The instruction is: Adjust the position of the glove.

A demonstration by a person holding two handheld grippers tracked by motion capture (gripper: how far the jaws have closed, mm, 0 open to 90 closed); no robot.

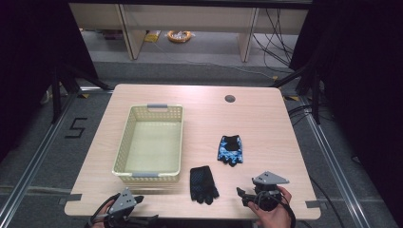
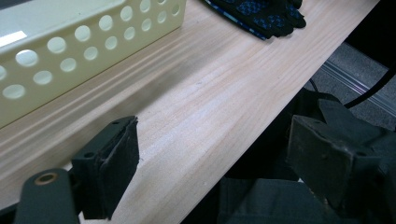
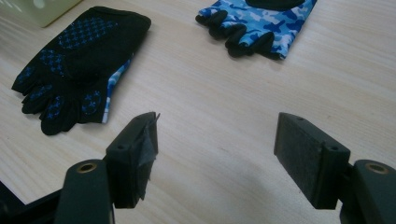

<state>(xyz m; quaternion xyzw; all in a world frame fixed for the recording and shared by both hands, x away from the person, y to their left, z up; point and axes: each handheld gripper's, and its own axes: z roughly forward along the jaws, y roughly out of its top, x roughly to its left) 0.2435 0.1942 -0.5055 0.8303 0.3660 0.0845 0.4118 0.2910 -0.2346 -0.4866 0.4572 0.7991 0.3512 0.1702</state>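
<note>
From the high view, the black fabric glove with blue grip dots (image 1: 204, 184) lies just right of the cream perforated plastic basket (image 1: 124, 142), long axis running away from the person, fingers pointing toward the near edge. A blue camouflage fingerless glove (image 1: 231, 149) lies farther right of the basket. In the left gripper view, the left gripper (image 2: 212, 170) stands spread and empty over the pale wooden table (image 2: 210, 93) edge, near the basket. In the right gripper view, the right gripper (image 3: 217, 154) is spread, empty, nothing between it and the gloves.

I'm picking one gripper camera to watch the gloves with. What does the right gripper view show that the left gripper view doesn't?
Right gripper view alone: the blue camouflage glove, lying palm down apart from the black glove, and the right gripper, open over bare table.

Left gripper view alone: the cream basket's perforated wall, the table's near edge with floor beyond, and the left gripper, open and holding nothing.

Both: the black glove, just its fingers at the top edge in the left gripper view, and the wood tabletop.
</note>
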